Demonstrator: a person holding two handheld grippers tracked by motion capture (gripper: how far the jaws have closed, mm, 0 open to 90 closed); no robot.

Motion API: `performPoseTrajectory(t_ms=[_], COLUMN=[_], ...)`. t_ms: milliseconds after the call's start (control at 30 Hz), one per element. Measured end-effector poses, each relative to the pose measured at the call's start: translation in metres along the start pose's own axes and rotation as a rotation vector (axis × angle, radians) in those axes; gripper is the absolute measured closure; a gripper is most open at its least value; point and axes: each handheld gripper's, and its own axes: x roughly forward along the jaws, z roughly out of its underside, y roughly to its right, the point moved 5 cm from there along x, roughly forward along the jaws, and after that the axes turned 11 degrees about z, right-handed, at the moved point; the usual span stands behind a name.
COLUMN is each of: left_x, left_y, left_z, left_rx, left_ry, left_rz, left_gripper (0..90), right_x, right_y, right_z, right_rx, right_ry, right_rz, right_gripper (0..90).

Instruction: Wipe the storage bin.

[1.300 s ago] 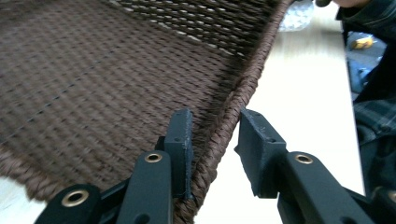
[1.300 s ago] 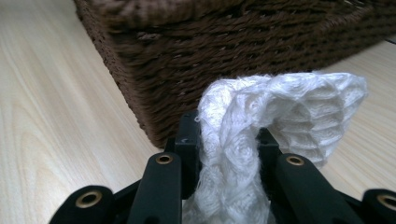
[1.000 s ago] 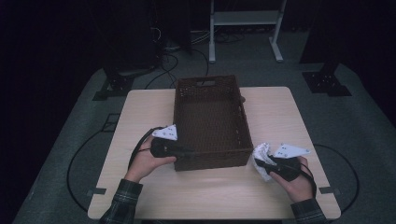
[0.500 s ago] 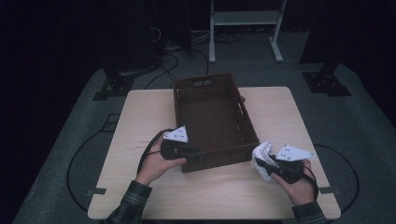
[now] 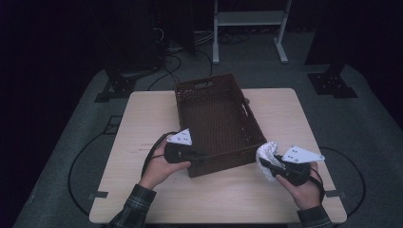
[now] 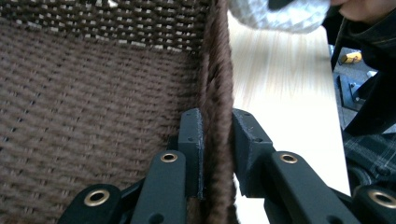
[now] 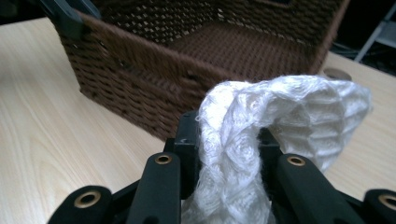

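Observation:
A brown wicker basket (image 5: 216,123) sits mid-table, turned at a slant. My left gripper (image 5: 197,156) is shut on the near wall of the basket (image 6: 215,116), one jaw inside and one outside the rim. My right gripper (image 5: 267,161) hovers just off the basket's near right corner, shut on a white waffle-textured cloth (image 5: 266,153). In the right gripper view the cloth (image 7: 261,135) bunches up between the jaws and droops to the right, with the basket (image 7: 196,56) right behind it.
The light wooden table (image 5: 142,123) has bare room left of the basket and along its front edge. A small round disc (image 7: 337,73) lies on the table beside the basket's right side. A white metal stand (image 5: 249,21) rises behind the table.
The basket has swung from square to slanted, its near end dragged leftward by my left gripper. My right gripper has lifted the cloth slightly.

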Motion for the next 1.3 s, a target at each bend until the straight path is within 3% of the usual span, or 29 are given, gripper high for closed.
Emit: performPoseTrajectory(t_ms=[300,433,833,1300], left_x=[0.001,0.001,0.0,0.0], left_y=[0.0,0.0,0.0,0.0], left_z=[0.003,0.003,0.003,0.003], left_rx=[-0.002,-0.001,0.005,0.007], left_ry=[0.003,0.002,-0.012,-0.018], left_rz=[0.007,0.009,0.016,0.021], left_gripper=[73.5,73.4,73.1,72.8], right_x=[-0.002,0.003,0.029,0.053], right_y=[-0.01,-0.012,-0.01,-0.013], right_z=[-0.015,-0.017,0.003,0.028], right_rx=[-0.019,-0.024,-0.001,-0.013], right_ry=[0.039,0.033,-0.054,-0.18], right_rz=[-0.012,-0.018,-0.041,-0.068], right_gripper=[70.3,70.7,72.1,72.1])
